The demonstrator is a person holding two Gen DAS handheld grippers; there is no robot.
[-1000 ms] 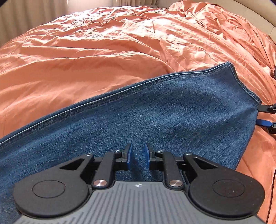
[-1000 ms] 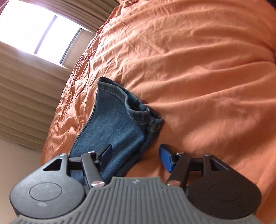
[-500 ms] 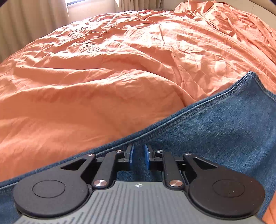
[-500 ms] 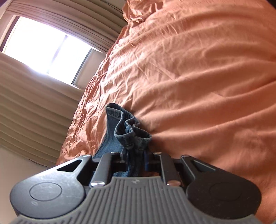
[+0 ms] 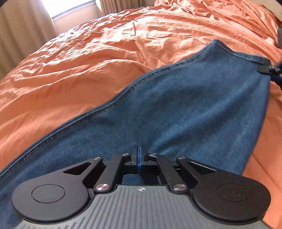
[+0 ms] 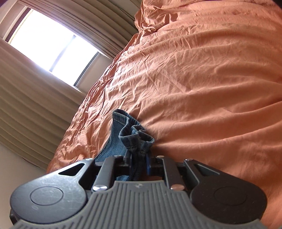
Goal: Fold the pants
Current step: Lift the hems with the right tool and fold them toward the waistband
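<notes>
Two wrist fisheyes, both set low and close over the bed.

Your left wrist camera looks forward past the left gripper (image 5: 140, 155), close above the jeans (image 5: 185, 112), across the orange bedspread (image 5: 88, 67) toward a window (image 5: 70, 7). Your right wrist camera sits rolled to one side behind the right gripper (image 6: 138, 163), nearly touching the bunched denim. Both views share the jeans, the bedspread and a curtained window; the right gripper's tips (image 5: 271, 72) show at the left view's right edge.
</notes>
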